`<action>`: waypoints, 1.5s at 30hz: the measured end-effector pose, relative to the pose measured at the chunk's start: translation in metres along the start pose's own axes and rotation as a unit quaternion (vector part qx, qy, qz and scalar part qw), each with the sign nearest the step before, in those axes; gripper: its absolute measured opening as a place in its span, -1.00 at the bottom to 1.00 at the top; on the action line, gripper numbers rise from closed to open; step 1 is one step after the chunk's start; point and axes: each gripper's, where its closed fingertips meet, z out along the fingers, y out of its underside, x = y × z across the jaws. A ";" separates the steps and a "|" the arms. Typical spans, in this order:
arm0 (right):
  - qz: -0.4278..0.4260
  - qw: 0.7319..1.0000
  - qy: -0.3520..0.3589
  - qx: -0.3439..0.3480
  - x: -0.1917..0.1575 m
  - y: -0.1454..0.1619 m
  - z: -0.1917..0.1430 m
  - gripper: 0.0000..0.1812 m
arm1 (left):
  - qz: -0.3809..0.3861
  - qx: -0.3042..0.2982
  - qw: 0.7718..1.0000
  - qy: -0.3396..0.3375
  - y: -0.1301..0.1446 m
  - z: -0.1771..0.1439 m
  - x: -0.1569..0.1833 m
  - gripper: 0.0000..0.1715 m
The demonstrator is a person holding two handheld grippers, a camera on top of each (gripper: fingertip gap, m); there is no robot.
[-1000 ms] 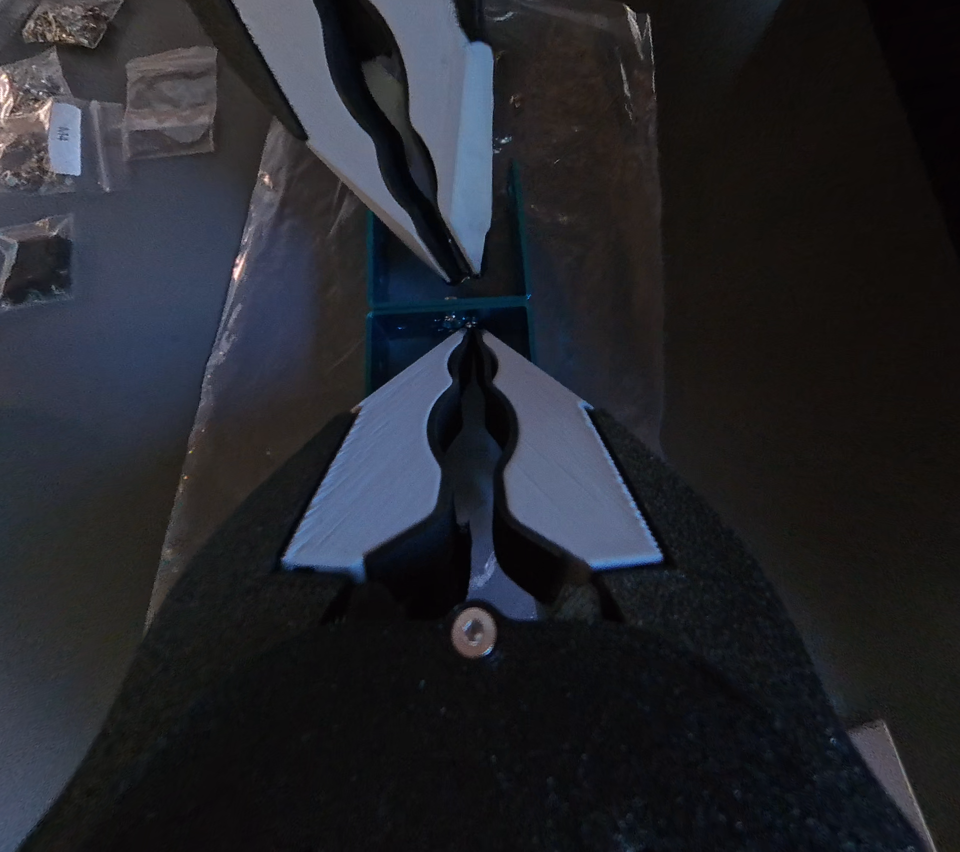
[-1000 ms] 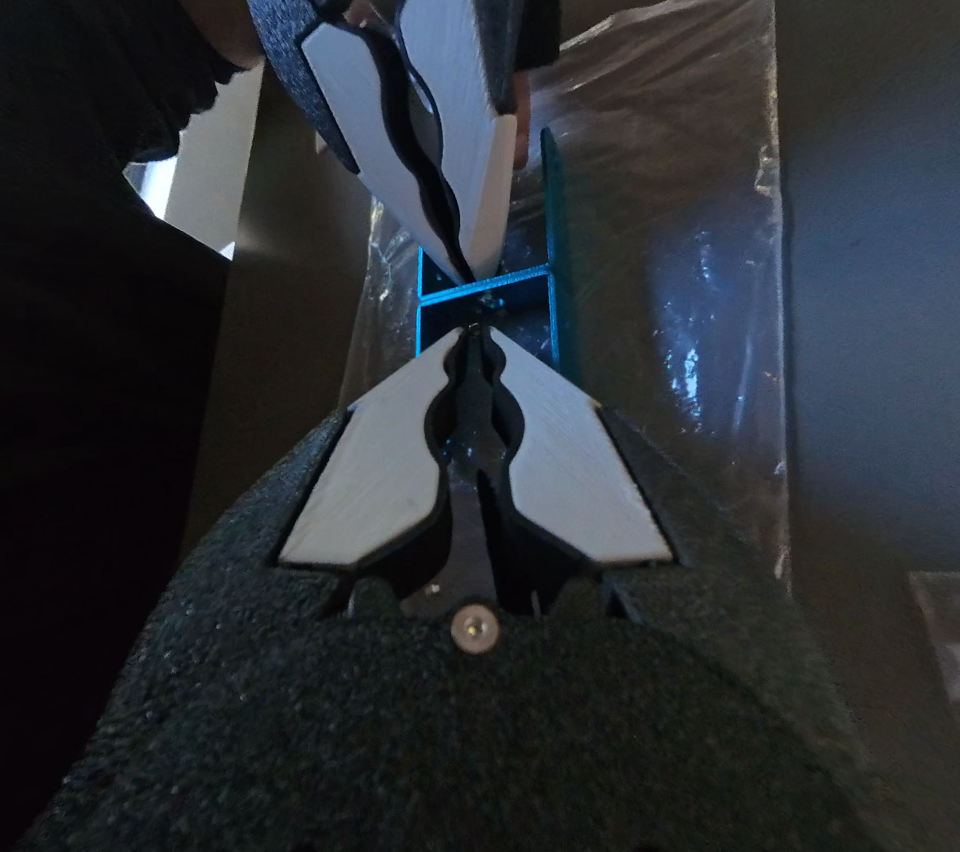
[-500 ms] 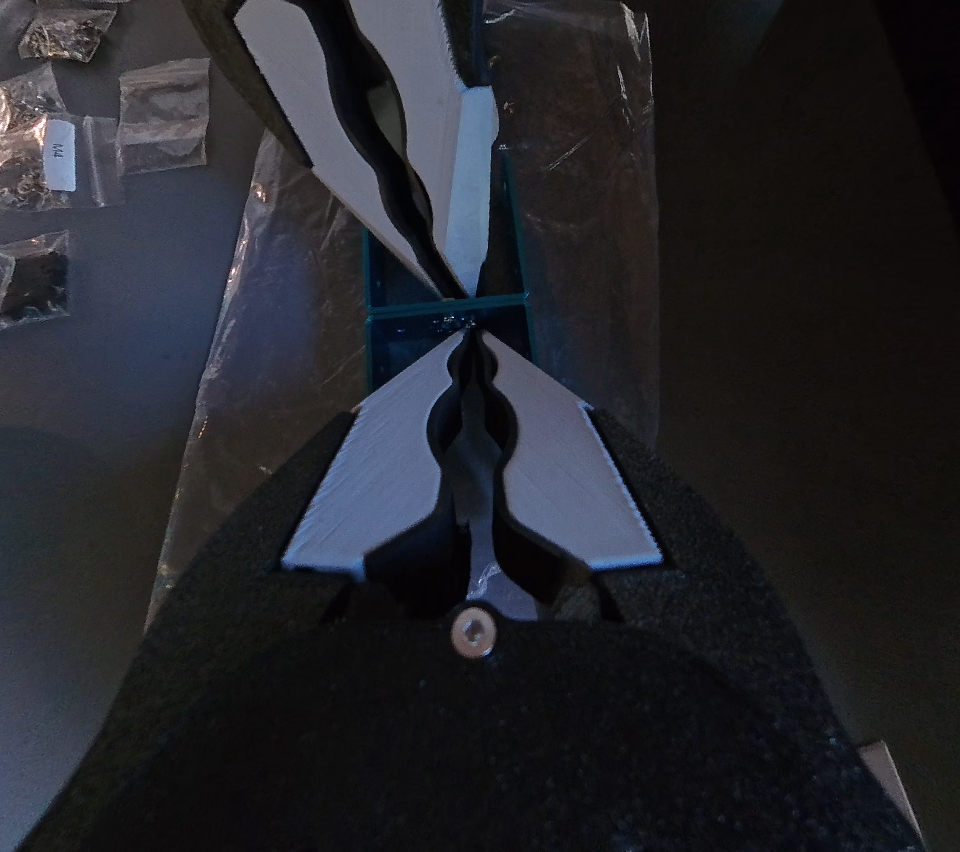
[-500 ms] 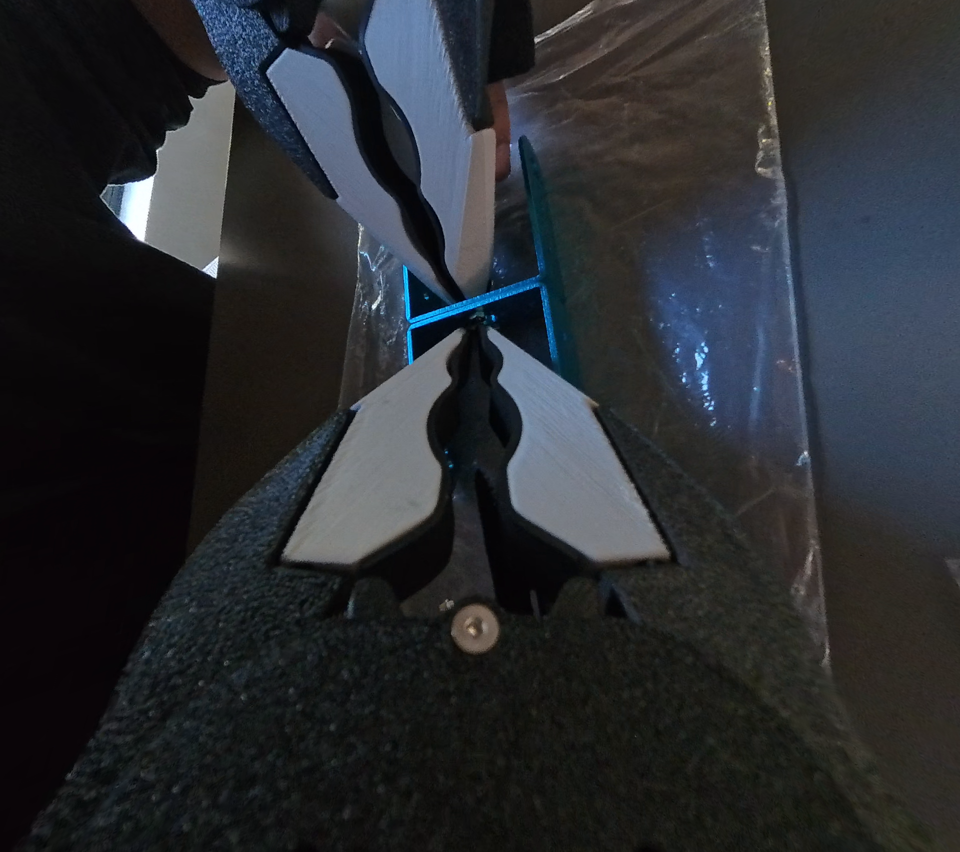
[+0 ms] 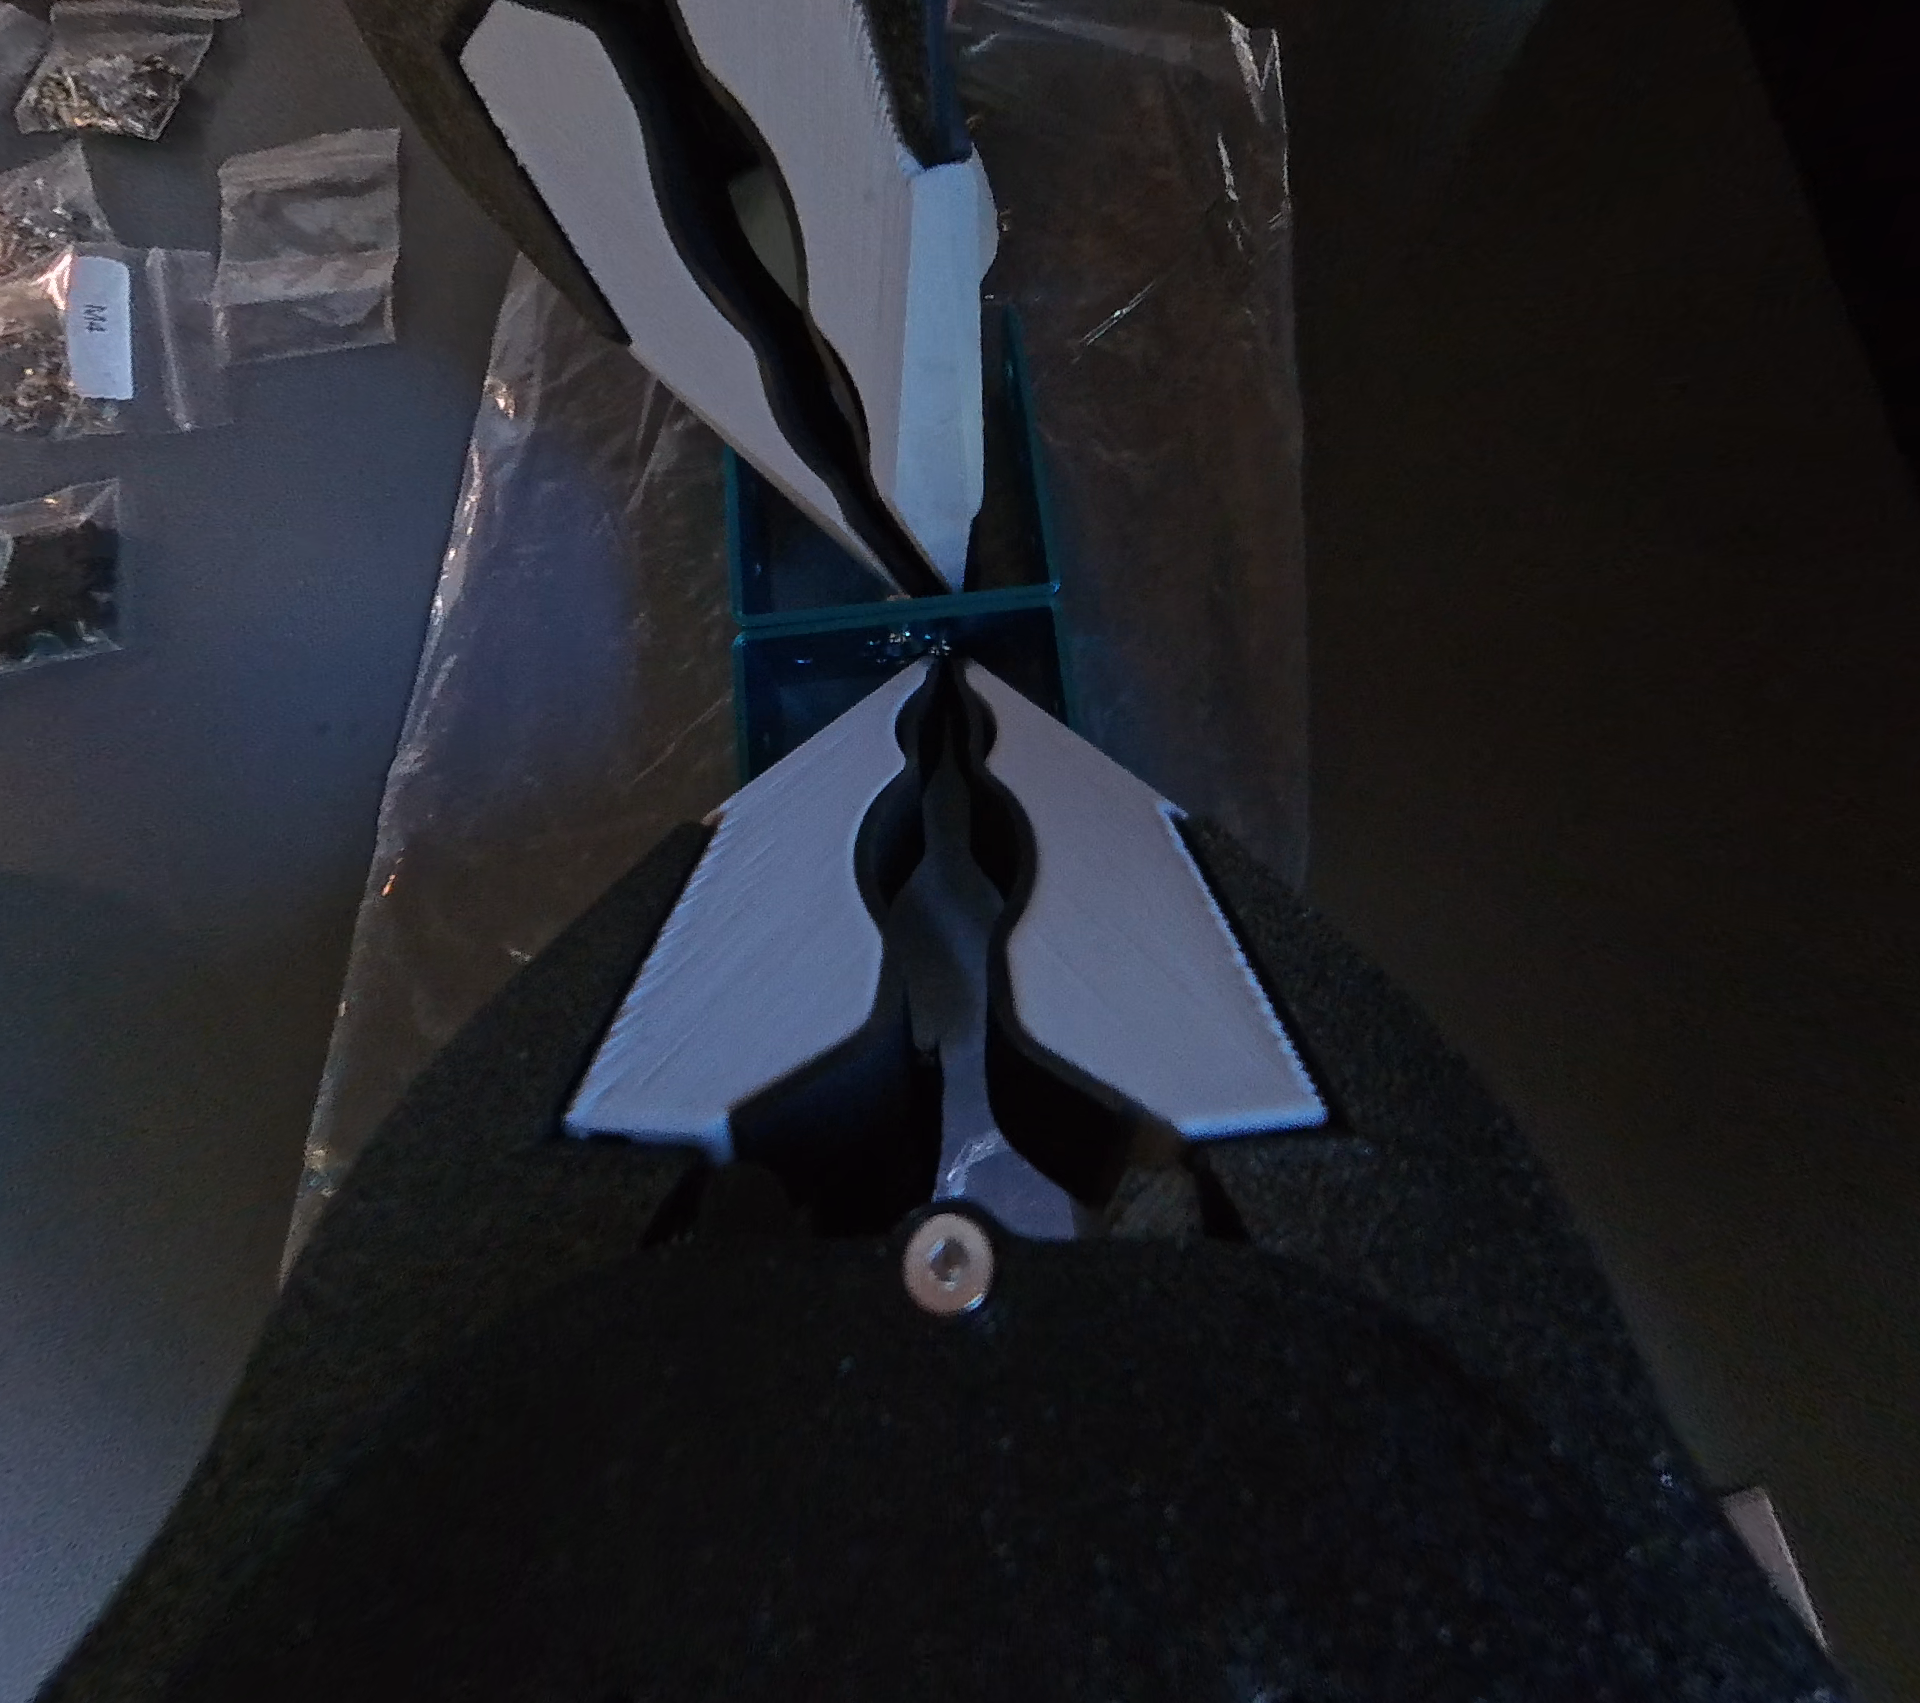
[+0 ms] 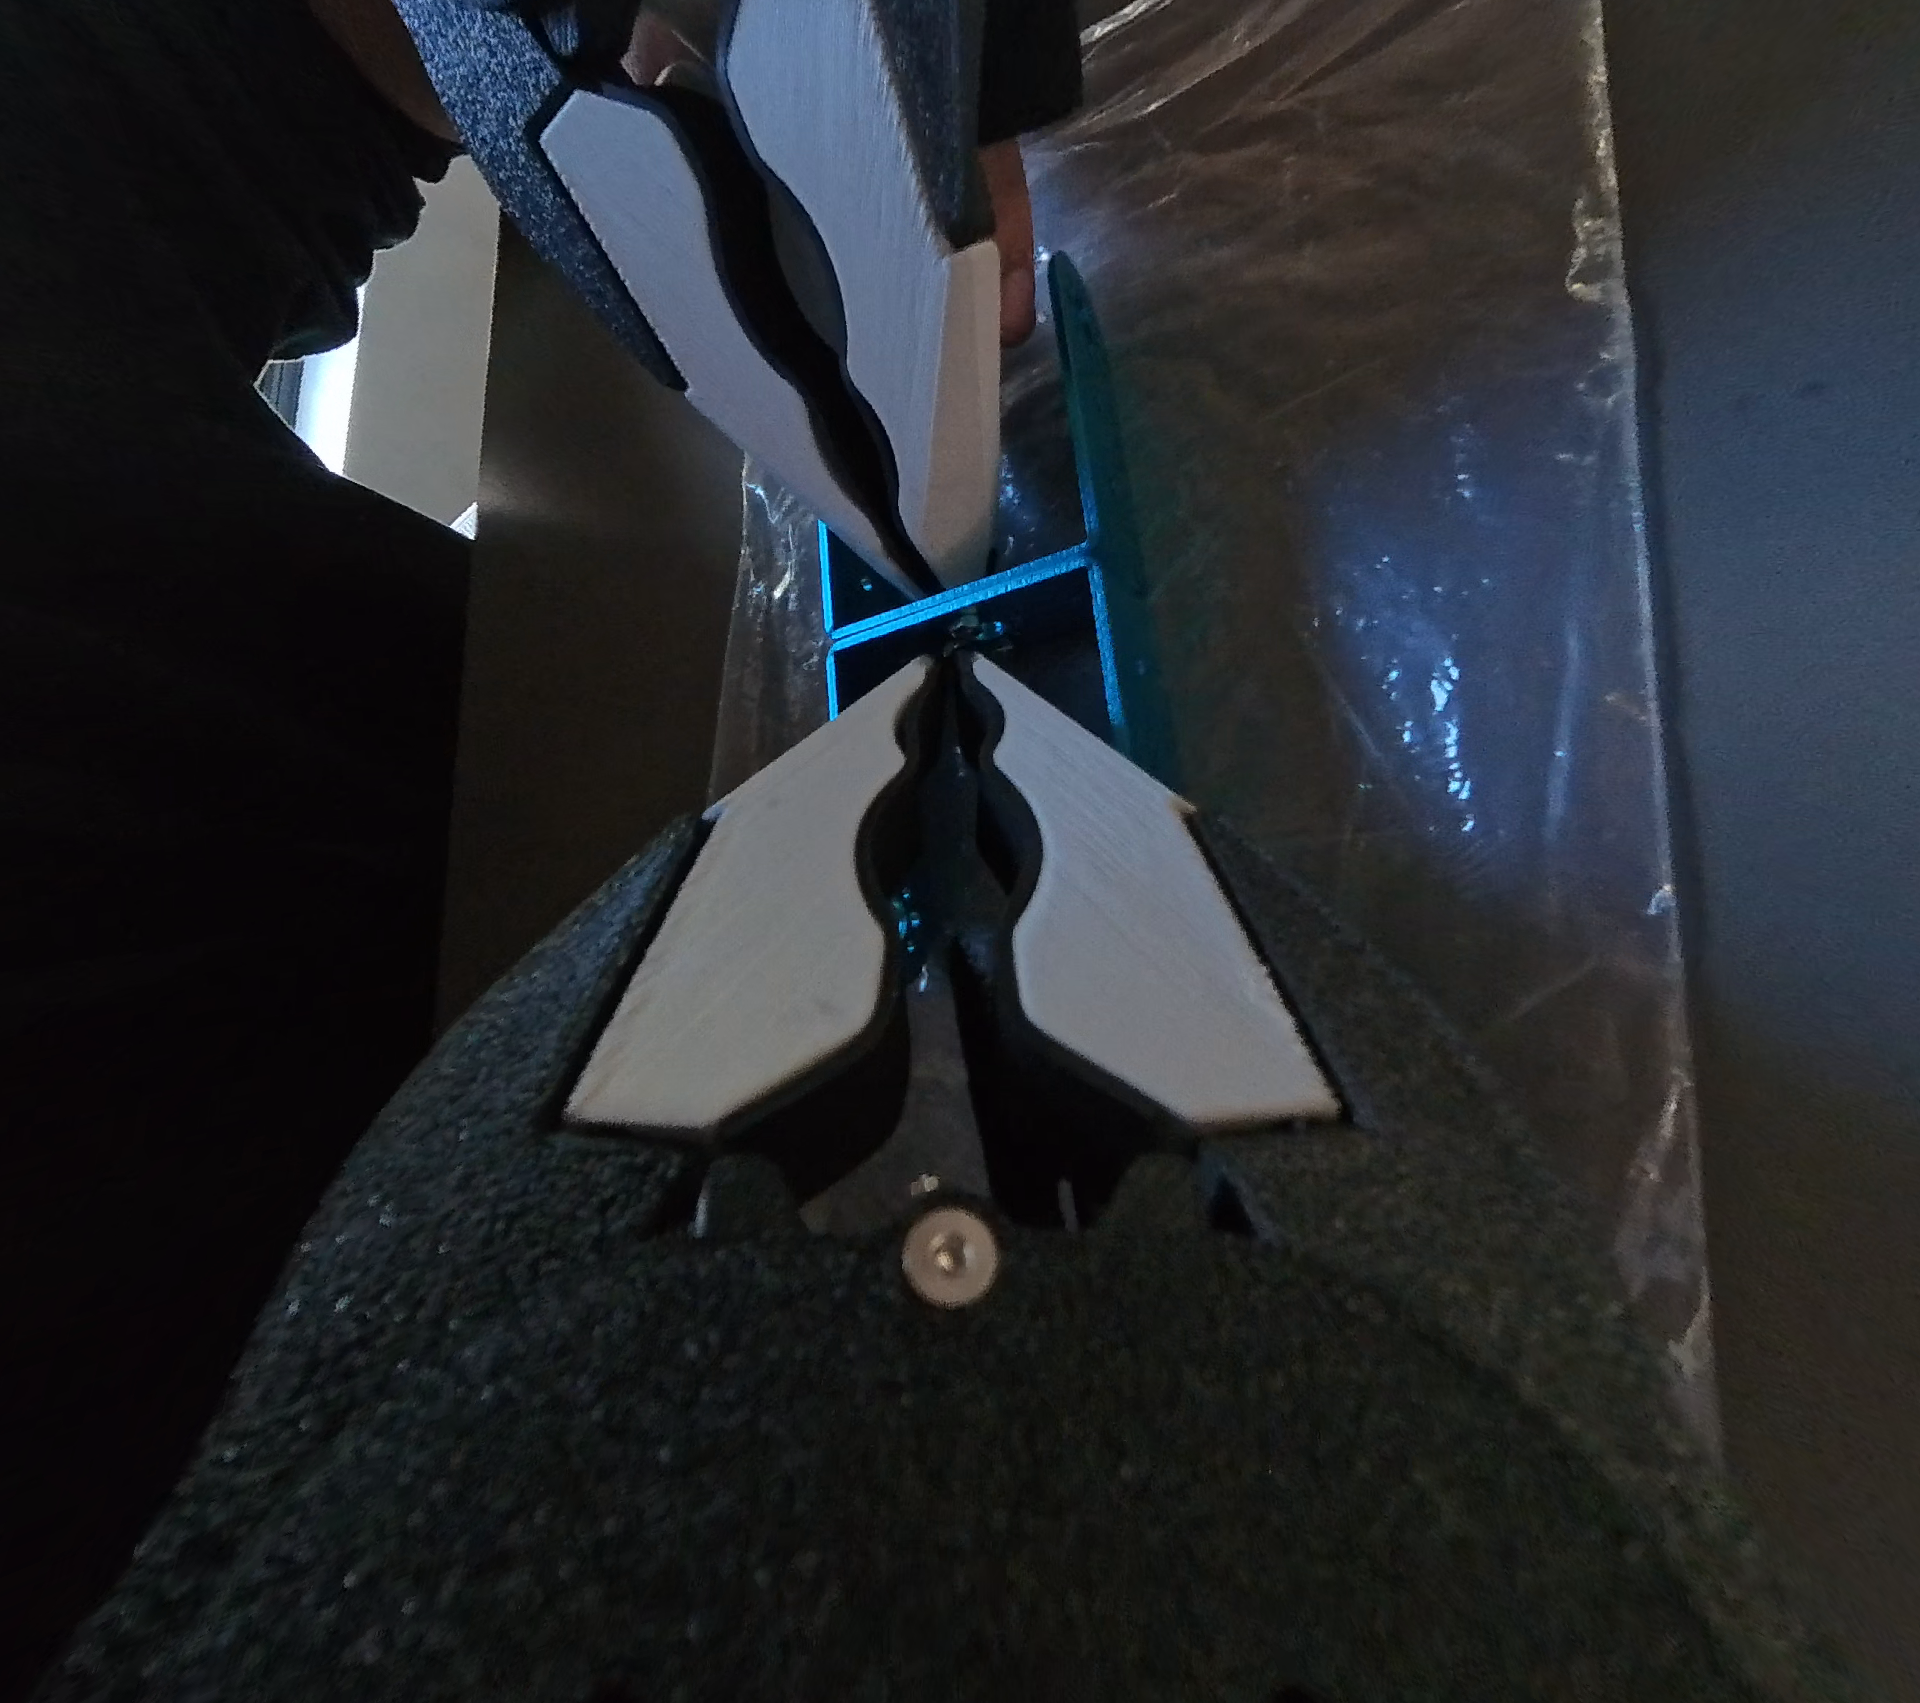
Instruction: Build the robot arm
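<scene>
A teal metal bracket (image 5: 800, 614) with two side plates and a cross plate stands on a clear plastic bag (image 5: 1143, 282). A small dark fastener (image 5: 914, 643) sits at the middle of the cross plate. My left gripper (image 5: 940, 666) is shut, its tips against the near side of the cross plate at the fastener. My right gripper (image 5: 930, 583) is shut and meets the plate from the far side. In the right wrist view, the right gripper (image 6: 951, 661) and left gripper (image 6: 925, 583) meet tip to tip at the bracket (image 6: 894, 609). Whether either pinches the fastener (image 6: 971, 630) is hidden.
Several small clear bags of hardware (image 5: 301, 240) lie on the dark table at the far left. The plastic bag (image 6: 1351, 406) spreads to the right of the bracket. A person's dark sleeve (image 6: 156, 199) and hand are behind the left gripper. Only a small space, under 4 cm, lies between the two pairs of fingers.
The right gripper's tips have come down closer onto the bracket's cross plate, opposite the left gripper's tips. Both stay shut. The bracket has tilted only slightly.
</scene>
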 end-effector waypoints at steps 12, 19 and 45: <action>-0.006 1.000 -0.009 -0.008 -0.006 0.002 0.001 -1.00 | 0.005 -0.001 1.000 -0.005 -0.001 0.000 0.000 -1.00; -0.021 1.000 0.012 -0.012 -0.001 0.002 0.000 -1.00 | 0.006 0.004 1.000 -0.007 -0.002 -0.004 -0.002 -1.00; -0.231 0.965 0.096 -0.081 0.005 -0.007 0.011 -0.84 | 0.002 -0.033 0.999 -0.024 0.016 -0.022 -0.014 -1.00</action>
